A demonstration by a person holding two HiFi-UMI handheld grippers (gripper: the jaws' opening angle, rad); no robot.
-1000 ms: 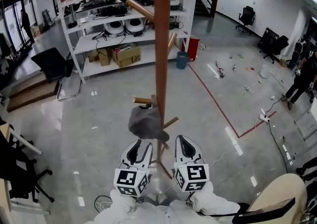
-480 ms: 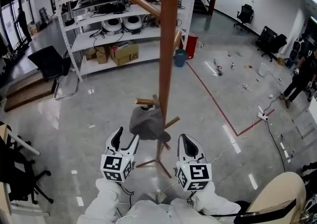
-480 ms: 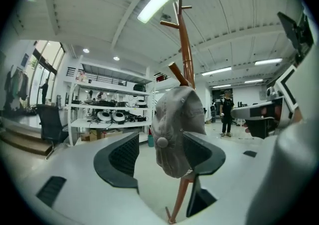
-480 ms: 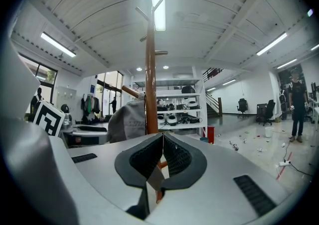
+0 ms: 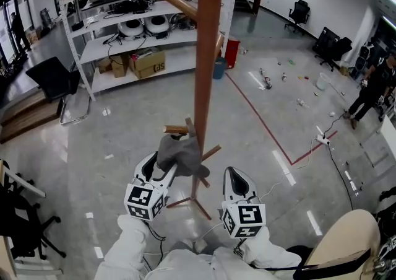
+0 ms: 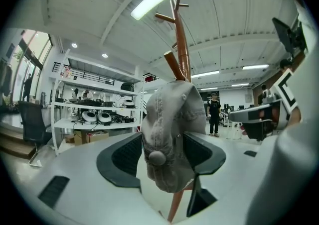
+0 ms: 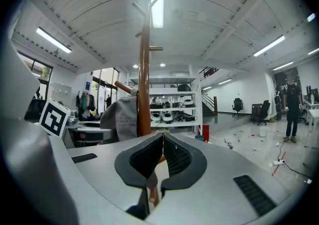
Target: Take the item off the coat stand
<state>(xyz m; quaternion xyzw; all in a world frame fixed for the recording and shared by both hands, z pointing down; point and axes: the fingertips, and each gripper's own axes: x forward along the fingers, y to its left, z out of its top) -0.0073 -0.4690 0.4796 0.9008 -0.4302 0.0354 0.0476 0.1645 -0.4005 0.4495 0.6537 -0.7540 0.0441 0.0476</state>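
Observation:
A grey cap (image 5: 179, 156) hangs on a low peg of the brown wooden coat stand (image 5: 206, 56). My left gripper (image 5: 159, 167) reaches up to it. Its jaws have just been opening and stand wide, one on each side of the cap (image 6: 167, 139), which fills the gap; I see no pad pressing on it. The left gripper (image 6: 162, 154) points about level at the cap. My right gripper (image 5: 237, 179) hangs to the right of the stand's feet, shut with nothing in it (image 7: 162, 142). From there the cap (image 7: 122, 114) shows left of the pole (image 7: 144, 79).
White shelving (image 5: 124, 31) with boxes and gear stands behind the stand. A black office chair (image 5: 52, 77) is at the left, a red floor line (image 5: 266, 124) and scattered litter at the right, a person (image 5: 371, 87) at the far right, a beige chair back (image 5: 346, 241) at the lower right.
The left gripper swung out to the left, opened its jaws, then came forward until they straddle the cap. The right gripper stayed where it was.

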